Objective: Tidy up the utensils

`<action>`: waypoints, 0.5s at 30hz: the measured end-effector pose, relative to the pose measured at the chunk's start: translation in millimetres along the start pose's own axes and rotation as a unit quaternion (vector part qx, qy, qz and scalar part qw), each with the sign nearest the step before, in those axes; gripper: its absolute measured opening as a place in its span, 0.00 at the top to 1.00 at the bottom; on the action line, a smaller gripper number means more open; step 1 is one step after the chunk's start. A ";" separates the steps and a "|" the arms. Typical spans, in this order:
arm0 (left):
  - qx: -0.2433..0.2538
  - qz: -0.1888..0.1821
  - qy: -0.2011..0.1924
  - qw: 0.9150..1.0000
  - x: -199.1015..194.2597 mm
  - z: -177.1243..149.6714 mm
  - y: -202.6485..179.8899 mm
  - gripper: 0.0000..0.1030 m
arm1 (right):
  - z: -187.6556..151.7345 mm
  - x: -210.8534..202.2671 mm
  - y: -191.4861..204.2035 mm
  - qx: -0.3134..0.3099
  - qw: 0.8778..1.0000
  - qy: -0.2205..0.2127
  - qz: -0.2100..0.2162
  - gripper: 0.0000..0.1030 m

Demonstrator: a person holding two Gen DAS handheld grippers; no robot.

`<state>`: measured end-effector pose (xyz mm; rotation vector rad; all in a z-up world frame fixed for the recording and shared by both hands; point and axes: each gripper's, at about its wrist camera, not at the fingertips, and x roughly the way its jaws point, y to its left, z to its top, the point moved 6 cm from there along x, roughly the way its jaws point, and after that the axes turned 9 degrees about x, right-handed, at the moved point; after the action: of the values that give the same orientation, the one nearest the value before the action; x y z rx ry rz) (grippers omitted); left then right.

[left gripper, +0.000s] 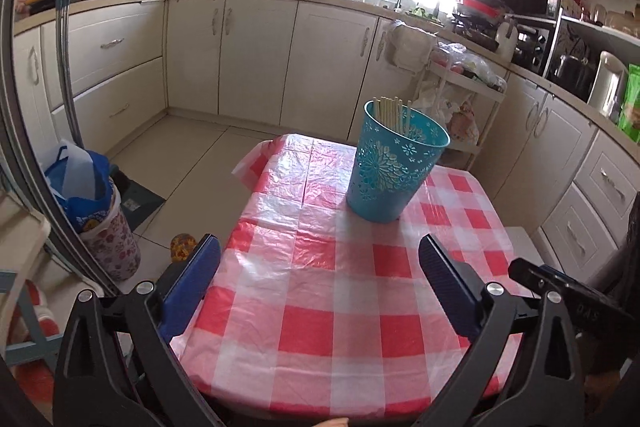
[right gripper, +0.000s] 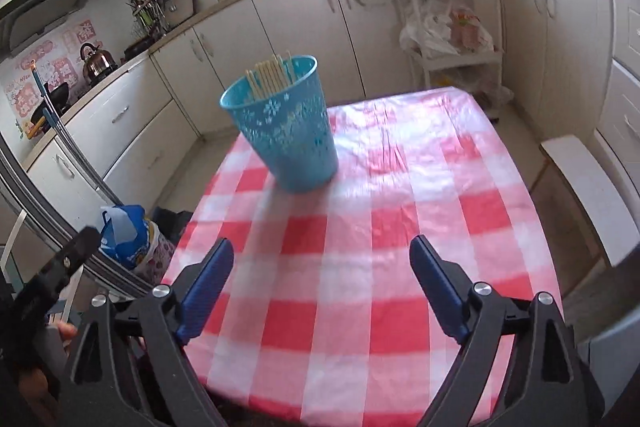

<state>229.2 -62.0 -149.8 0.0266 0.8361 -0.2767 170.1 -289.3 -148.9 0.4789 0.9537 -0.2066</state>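
From the left wrist, the left gripper (left gripper: 320, 263) hangs over the checked cloth on the counter (left gripper: 320, 327), jaws spread wide with nothing between them. The blue bin (left gripper: 394, 163) stands upright further back, pale chopsticks (left gripper: 394, 113) bunched inside against its far wall.

From the right wrist, the right gripper (right gripper: 322, 263) is also wide open and empty, bin (right gripper: 286, 131) ahead and to the left, chopsticks (right gripper: 270, 75) poking above the rim. No loose utensils show, so this looks finished; best to draw both hands back clear of the bin, not nudging it.
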 end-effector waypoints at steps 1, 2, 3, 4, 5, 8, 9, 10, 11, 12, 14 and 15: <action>0.010 0.009 0.004 1.000 -12.1 -2.0 -4.1 0.07 | -7.7 -13.3 1.4 -0.003 1.000 -0.004 -0.001 0.12; 0.019 0.018 0.009 1.000 -25.4 -5.1 -7.8 0.07 | -14.1 -29.5 5.1 -0.009 1.000 -0.011 -0.003 0.09; 0.024 0.024 0.014 0.999 -38.0 -8.0 -11.6 0.07 | -19.4 -46.6 9.8 -0.017 1.000 -0.019 -0.003 0.07; 0.026 0.026 0.016 0.999 -50.7 -11.7 -13.6 0.07 | -24.7 -61.5 13.2 -0.023 0.999 -0.028 -0.002 0.07; 0.028 0.031 0.017 0.999 -64.7 -15.1 -14.8 0.07 | -28.1 -79.0 16.5 -0.028 0.999 -0.038 -0.003 0.07; 0.024 0.029 0.010 0.999 -104.7 -24.4 -18.1 0.07 | -35.6 -121.9 23.4 -0.032 0.998 -0.059 -0.006 0.07; 0.022 0.028 0.012 0.999 -116.4 -26.7 -19.5 0.07 | -39.5 -135.0 23.7 -0.029 0.998 -0.062 -0.007 0.07; 0.022 0.033 0.016 0.999 -126.4 -29.4 -20.4 0.07 | -43.0 -146.5 25.2 -0.025 0.998 -0.065 -0.008 0.07; 0.023 0.041 0.020 0.999 -137.0 -32.5 -21.0 0.07 | -46.2 -156.1 26.7 -0.023 0.997 -0.067 -0.008 0.07; 0.025 0.047 0.022 0.998 -144.5 -34.8 -21.9 0.07 | -52.3 -167.8 26.9 -0.021 0.997 -0.070 -0.011 0.07; 0.028 0.052 0.025 0.998 -164.9 -41.3 -24.6 0.07 | -62.6 -186.0 26.5 -0.016 0.997 -0.071 -0.013 0.07; 0.030 0.051 0.028 0.998 -172.9 -45.2 -26.2 0.07 | -68.6 -195.1 26.9 -0.012 0.997 -0.072 -0.011 0.07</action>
<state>79.6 -41.2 -50.8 0.1333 0.8791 -0.2046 19.0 -240.4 -13.8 0.4250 0.8201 -0.2459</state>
